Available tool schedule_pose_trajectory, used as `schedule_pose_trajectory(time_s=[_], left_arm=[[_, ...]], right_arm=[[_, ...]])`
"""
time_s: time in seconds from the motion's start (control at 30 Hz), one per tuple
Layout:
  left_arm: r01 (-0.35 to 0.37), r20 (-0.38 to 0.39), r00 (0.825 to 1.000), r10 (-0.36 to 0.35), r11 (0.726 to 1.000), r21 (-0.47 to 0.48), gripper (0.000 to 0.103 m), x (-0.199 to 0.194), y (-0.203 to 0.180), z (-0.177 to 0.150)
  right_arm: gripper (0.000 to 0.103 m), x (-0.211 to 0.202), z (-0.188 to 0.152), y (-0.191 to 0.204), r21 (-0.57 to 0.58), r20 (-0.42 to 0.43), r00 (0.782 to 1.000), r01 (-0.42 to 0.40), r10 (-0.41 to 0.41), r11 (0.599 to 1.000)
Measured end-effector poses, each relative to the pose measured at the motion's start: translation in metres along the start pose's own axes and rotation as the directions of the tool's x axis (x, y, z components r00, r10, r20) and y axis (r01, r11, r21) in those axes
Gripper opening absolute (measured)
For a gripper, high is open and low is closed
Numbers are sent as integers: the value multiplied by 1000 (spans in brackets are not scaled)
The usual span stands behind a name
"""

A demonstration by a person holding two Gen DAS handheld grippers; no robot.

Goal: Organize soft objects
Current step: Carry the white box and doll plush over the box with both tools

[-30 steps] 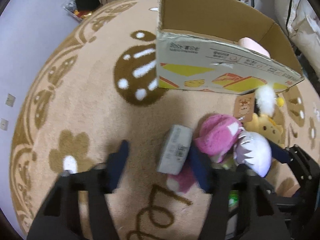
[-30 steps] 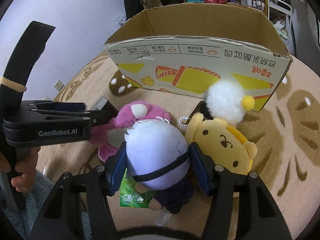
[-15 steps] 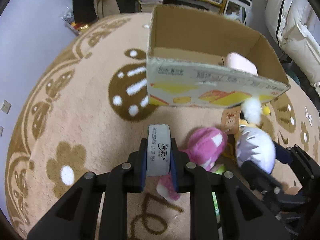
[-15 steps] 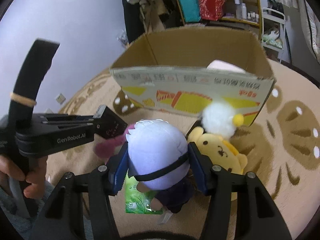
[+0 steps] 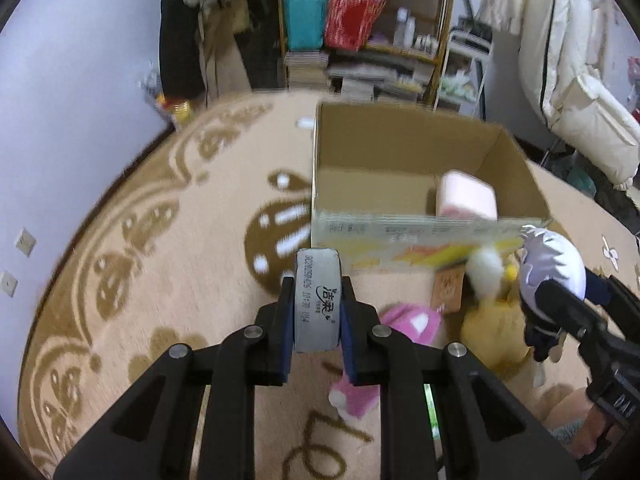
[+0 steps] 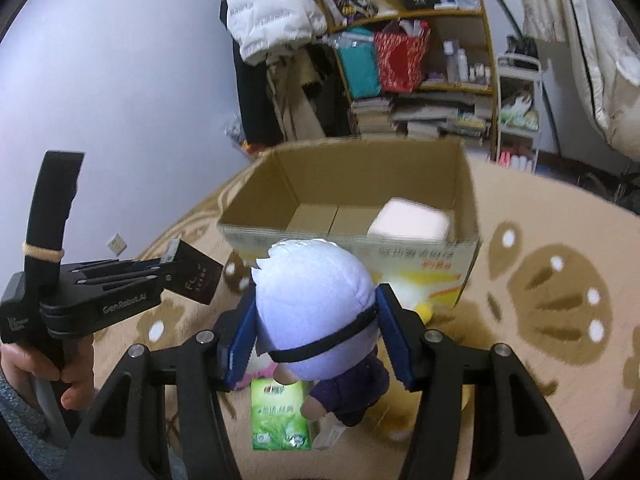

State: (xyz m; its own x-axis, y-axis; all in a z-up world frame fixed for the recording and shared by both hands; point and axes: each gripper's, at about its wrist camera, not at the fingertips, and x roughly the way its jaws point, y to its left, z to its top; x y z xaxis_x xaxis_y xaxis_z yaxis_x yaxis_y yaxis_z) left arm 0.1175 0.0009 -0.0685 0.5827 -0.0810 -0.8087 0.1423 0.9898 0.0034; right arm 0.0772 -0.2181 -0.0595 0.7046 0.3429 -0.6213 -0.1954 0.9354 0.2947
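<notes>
A: What do the tools look like?

B: The left gripper [image 5: 316,328] is matte black plastic with blue pads [image 5: 285,344] inside its fingers and round silver screws on the knuckles. The right gripper [image 6: 316,336] matches it.

A: Any markings?

B: White "GenRobot.AI" lettering on the side, a tan band round the upright black handle. The left hand [image 6: 60,376] shows bare skin and a grey-blue fuzzy sleeve.

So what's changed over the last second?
The left gripper closed on the grey tissue pack and lifted it toward the cardboard box. The right gripper, still clamping the white-haired doll, rose too. The pink plush and yellow plush stayed on the rug.
</notes>
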Motion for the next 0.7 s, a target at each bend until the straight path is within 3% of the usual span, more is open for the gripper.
schedule_pose_trajectory(time_s=[0.13, 0.47, 0.7], left_arm=[[-18, 85, 996, 16, 999, 26, 18, -16, -3, 9], [-53, 199, 979, 45, 998, 34, 18, -46, -4, 35], [-62, 292, 956, 42, 996, 60, 18, -62, -11, 59]], right_arm=[[60, -10, 12, -7, 3, 46, 999, 17, -17, 1000], [60, -27, 31, -18, 31, 128, 991, 34, -37, 999], [60, -31, 48, -17, 26, 175, 984, 30, -34, 999]])
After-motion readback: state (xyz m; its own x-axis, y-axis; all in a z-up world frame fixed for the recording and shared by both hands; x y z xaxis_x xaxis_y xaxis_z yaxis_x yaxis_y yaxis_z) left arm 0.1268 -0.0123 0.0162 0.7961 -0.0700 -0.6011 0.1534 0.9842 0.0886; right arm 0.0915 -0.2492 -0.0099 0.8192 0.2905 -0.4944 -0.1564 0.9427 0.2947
